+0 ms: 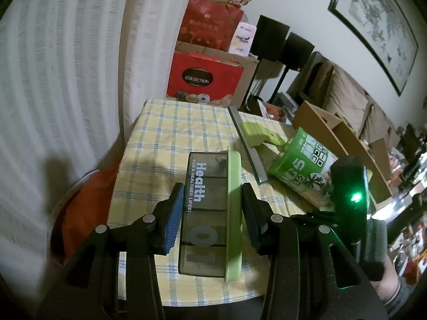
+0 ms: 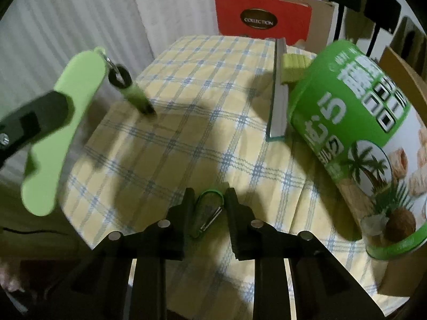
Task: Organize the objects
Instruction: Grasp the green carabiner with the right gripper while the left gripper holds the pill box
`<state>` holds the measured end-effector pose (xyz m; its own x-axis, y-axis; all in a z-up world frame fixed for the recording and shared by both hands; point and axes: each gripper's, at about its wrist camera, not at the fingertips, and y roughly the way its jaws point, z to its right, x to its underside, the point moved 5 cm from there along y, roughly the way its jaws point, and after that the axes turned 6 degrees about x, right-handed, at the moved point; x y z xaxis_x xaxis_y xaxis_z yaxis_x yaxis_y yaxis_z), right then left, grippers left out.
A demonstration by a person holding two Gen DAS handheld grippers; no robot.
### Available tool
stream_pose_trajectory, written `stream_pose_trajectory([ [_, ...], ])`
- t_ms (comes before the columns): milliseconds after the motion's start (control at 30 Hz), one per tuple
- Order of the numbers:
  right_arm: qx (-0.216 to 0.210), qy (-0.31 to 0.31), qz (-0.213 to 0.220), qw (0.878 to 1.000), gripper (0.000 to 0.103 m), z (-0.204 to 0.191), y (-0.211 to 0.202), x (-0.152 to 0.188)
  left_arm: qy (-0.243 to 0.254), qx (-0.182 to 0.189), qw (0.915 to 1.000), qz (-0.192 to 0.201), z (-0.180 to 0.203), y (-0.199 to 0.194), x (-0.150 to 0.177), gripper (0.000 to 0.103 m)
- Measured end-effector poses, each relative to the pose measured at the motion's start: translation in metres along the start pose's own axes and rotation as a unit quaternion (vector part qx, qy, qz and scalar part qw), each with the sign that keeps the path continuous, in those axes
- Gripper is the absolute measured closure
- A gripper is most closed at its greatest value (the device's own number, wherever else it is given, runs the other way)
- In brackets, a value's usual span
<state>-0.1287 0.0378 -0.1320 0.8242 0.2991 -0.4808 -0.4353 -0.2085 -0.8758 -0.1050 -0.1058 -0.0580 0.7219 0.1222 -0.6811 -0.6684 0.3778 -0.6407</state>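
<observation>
The left gripper (image 1: pixel 212 221) is clamped on a smoky grey pill box (image 1: pixel 205 213) with a light green lid edge, its blue pad and black pad pressing the two long sides; the near end of the box is partly covered by the jaws, and the printed line on it is cut off by the left pad. The right gripper (image 2: pixel 206 213) has its jaws drawn close around a small green carabiner (image 2: pixel 209 214), and the pads seem to touch it (the lower half of the clip is hidden between the fingers, so the contact is not fully clear). Both are above a yellow and blue checked cloth (image 2: pixel 186 133). On the cloth, near the right side, a green canister (image 2: pixel 357 138) leans tilted, and its lower rim is cut by the edge of the view. Just beside it lies a window squeegee (image 2: pixel 279 90), whose green handle is mostly hidden behind the canister. The pill box appears blurred in the right view.
</observation>
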Motion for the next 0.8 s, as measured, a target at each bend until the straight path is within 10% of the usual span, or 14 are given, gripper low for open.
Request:
stream_pose_trajectory([
  [800,0.055,0.025,0.131,0.99,0.081,0.05,-0.105,-0.016,0.041,-0.04,0.9983,0.007,0.057,0.004,-0.007,0.063],
])
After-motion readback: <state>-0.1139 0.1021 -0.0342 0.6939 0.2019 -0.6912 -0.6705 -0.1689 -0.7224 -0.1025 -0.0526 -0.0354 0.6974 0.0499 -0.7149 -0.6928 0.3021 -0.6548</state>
